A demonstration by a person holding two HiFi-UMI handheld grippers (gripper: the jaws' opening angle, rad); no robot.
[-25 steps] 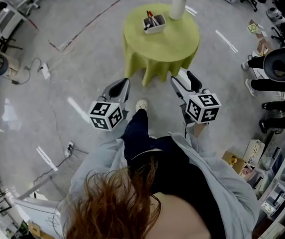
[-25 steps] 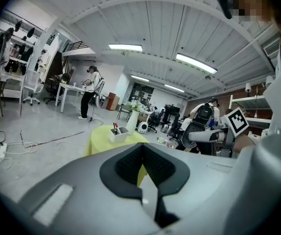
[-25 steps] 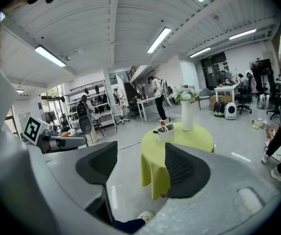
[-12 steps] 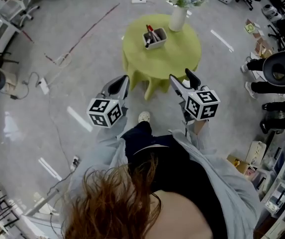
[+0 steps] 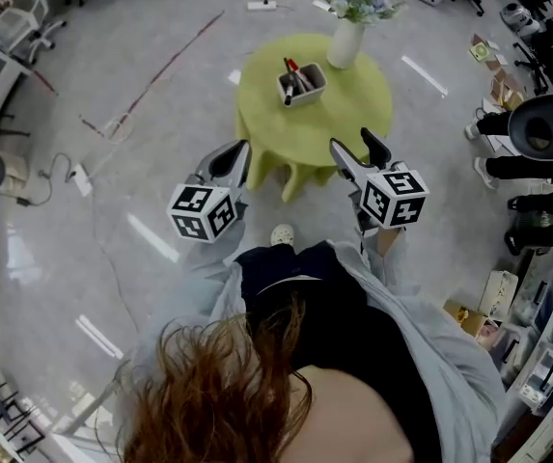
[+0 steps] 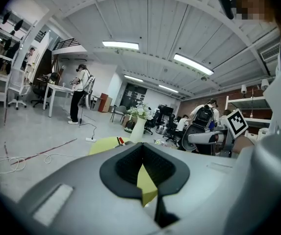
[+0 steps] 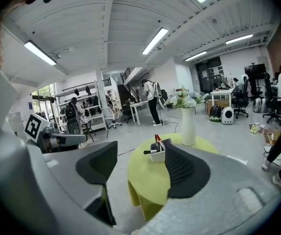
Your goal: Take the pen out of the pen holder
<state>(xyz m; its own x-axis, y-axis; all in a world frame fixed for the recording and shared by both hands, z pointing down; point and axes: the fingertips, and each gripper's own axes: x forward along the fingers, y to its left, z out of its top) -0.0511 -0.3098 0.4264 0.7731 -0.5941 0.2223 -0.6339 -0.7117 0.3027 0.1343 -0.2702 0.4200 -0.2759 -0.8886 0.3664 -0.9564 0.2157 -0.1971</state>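
A white pen holder (image 5: 301, 83) with a red pen (image 5: 292, 66) and dark pens stands on a round table with a yellow-green cloth (image 5: 329, 123). Ahead of my right gripper the pen holder (image 7: 157, 155) shows a red pen (image 7: 157, 140) and a black marker (image 7: 149, 152) lying across it. My right gripper (image 5: 360, 152) (image 7: 140, 166) is open and empty, short of the table's near edge. My left gripper (image 5: 237, 157) (image 6: 142, 151) is shut and empty, lower left of the table, with the table edge (image 6: 106, 143) beyond it.
A white vase of flowers (image 5: 346, 39) (image 7: 188, 126) stands on the table behind the holder. Black office chairs (image 5: 544, 128) and shelves (image 5: 537, 355) line the right side. Cables and a power strip (image 5: 262, 6) lie on the grey floor. People stand at desks far back (image 6: 81, 94).
The person has stepped toward the table, which now sits closer to both grippers. Both grippers keep their states, and nothing was picked up.
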